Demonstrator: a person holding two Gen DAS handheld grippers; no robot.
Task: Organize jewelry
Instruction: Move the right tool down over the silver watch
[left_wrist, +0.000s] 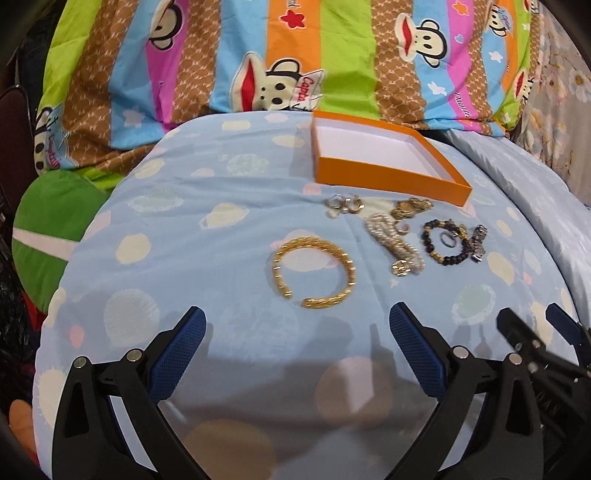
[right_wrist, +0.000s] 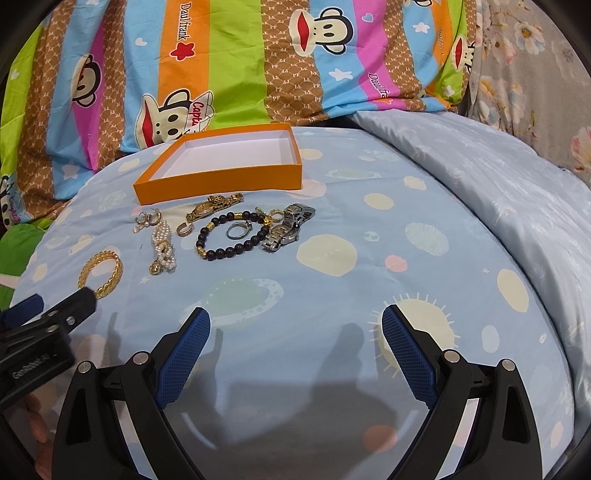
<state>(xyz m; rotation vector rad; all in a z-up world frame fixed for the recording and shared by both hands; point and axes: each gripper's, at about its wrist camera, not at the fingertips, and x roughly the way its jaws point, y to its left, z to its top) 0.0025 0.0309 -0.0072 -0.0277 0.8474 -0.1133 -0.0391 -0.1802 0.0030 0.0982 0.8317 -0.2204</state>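
An empty orange box with a white inside sits on the pale blue bedspread. In front of it lie a gold bangle, a pearl piece, small earrings, a dark bead bracelet around a silver ring, a gold watch and a silver watch. My left gripper is open just short of the bangle. My right gripper is open over bare bedspread, nearer than the jewelry.
A bright striped cartoon quilt is heaped behind the box. A grey floral cloth lies at the far right and a green cushion at the left. The bedspread bulges and falls away at its edges.
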